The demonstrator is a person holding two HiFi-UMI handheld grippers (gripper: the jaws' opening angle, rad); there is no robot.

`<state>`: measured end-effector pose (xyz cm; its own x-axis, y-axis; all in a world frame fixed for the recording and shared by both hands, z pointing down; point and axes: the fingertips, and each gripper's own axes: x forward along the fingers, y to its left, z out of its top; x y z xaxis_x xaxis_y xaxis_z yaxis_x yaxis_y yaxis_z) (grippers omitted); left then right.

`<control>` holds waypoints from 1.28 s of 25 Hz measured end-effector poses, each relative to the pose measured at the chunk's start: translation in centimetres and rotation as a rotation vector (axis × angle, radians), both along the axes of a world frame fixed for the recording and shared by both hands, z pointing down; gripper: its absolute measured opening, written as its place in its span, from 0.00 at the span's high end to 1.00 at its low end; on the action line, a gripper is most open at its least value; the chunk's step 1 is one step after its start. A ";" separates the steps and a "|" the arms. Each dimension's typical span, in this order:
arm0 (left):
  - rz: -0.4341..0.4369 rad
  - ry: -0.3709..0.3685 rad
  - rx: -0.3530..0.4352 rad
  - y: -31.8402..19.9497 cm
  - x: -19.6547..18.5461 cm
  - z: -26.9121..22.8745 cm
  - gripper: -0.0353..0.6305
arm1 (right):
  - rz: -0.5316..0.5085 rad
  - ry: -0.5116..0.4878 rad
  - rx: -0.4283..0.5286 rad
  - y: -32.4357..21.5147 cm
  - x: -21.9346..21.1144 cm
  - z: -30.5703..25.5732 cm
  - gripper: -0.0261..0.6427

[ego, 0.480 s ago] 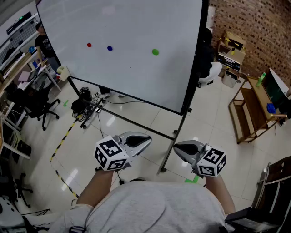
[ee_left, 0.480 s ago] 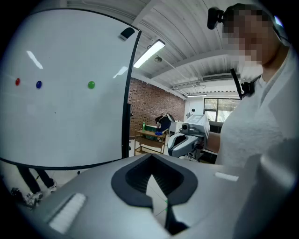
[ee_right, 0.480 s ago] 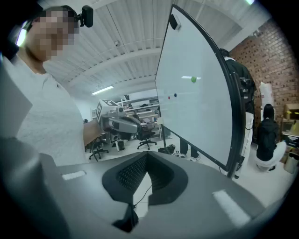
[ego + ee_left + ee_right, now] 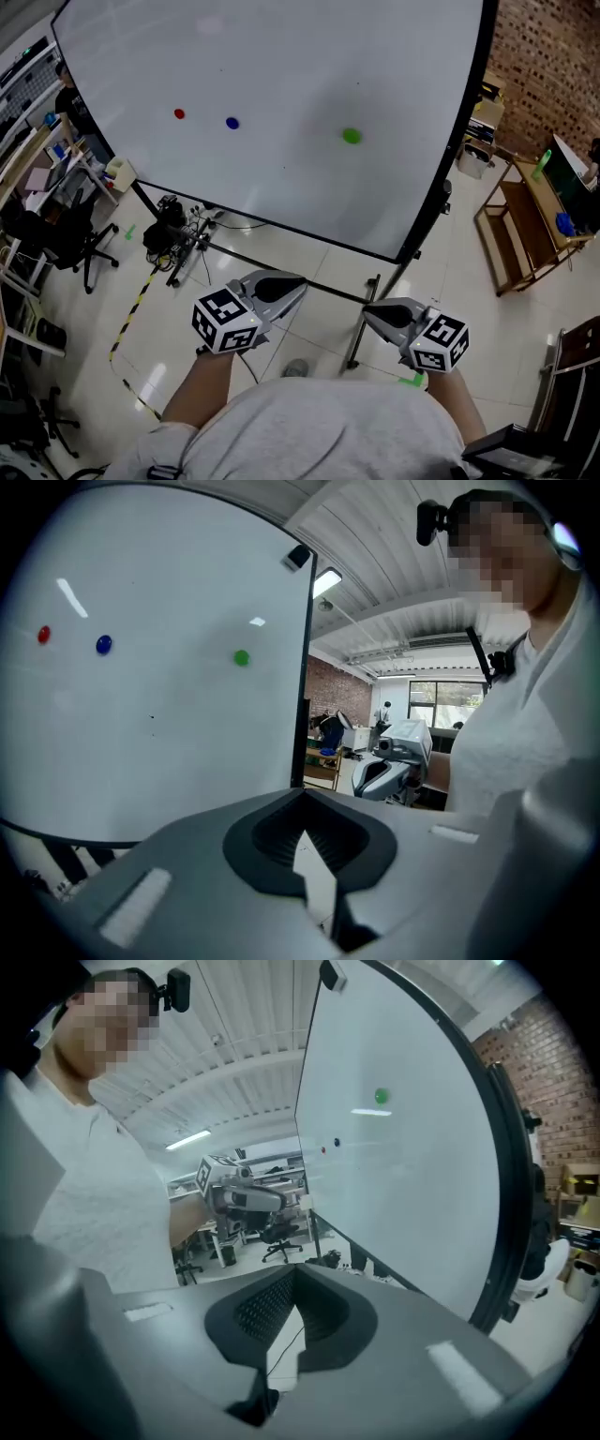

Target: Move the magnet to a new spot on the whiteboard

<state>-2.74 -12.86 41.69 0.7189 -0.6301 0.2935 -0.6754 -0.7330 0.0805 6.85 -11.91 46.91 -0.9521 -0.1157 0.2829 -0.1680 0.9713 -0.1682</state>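
Three round magnets stick to the large whiteboard (image 4: 281,66) ahead of me: a red magnet (image 4: 179,113), a blue magnet (image 4: 232,123) and a green magnet (image 4: 352,136) further right. All three show again in the left gripper view as the red magnet (image 4: 43,635), blue magnet (image 4: 103,645) and green magnet (image 4: 242,657). In the right gripper view the green magnet (image 4: 381,1097) sits high on the board. My left gripper (image 4: 300,282) and right gripper (image 4: 367,314) hang low in front of my body, well short of the board. Both are shut with nothing between the jaws.
The board stands on a black frame with a foot bar (image 4: 281,267) and a post (image 4: 361,323) on the tiled floor. Cables and gear (image 4: 173,234) lie at its left foot, beside an office chair (image 4: 61,244). Wooden shelves (image 4: 516,230) and a brick wall stand to the right.
The whiteboard now fills more of the head view, so I have come closer to it. Both grippers stay low and shut, in much the same pose.
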 end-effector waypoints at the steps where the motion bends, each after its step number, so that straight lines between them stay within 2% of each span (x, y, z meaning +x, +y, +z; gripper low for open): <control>1: 0.023 -0.001 -0.005 -1.0 -1.0 0.1 0.97 | 0.019 -0.003 0.000 -0.8 -1.2 -0.2 0.96; 6: 0.159 -0.007 -0.016 -4.8 -5.2 0.2 0.97 | 0.116 -0.017 -0.010 -4.1 -7.1 -0.6 0.96; 9: 0.274 -0.002 -0.030 -6.4 -6.2 0.4 0.97 | 0.200 -0.030 0.005 -5.3 -9.1 -1.3 0.96; 14: 0.357 0.014 -0.024 -8.0 -6.7 -0.1 0.97 | 0.283 -0.079 0.025 -7.5 -10.2 -2.7 0.95; 19: 0.425 0.030 -0.030 -8.7 -5.6 0.1 0.97 | 0.325 -0.086 0.070 -7.9 -9.4 -3.7 0.95; 21: 0.442 0.030 -0.030 -8.9 -4.9 0.1 0.97 | 0.336 -0.077 0.135 -8.2 -8.7 -4.5 0.95; 25: 0.474 0.033 -0.028 -8.7 -3.9 -0.4 0.97 | 0.337 -0.007 0.327 -9.1 -8.1 -6.8 0.95; 29: 0.472 0.044 -0.024 -8.9 -3.7 -0.9 0.97 | 0.319 0.020 0.466 -10.2 -8.7 -9.9 0.92; 32: 0.463 0.039 -0.026 -8.9 -3.7 -0.9 0.97 | 0.302 0.131 0.683 -11.6 -8.6 -12.8 0.86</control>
<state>-6.45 -21.76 40.84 0.9338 -0.2328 0.2717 -0.2733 -0.9542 0.1216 -1.76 -23.49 34.13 -0.8149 -0.5562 0.1632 -0.4205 0.7611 0.4940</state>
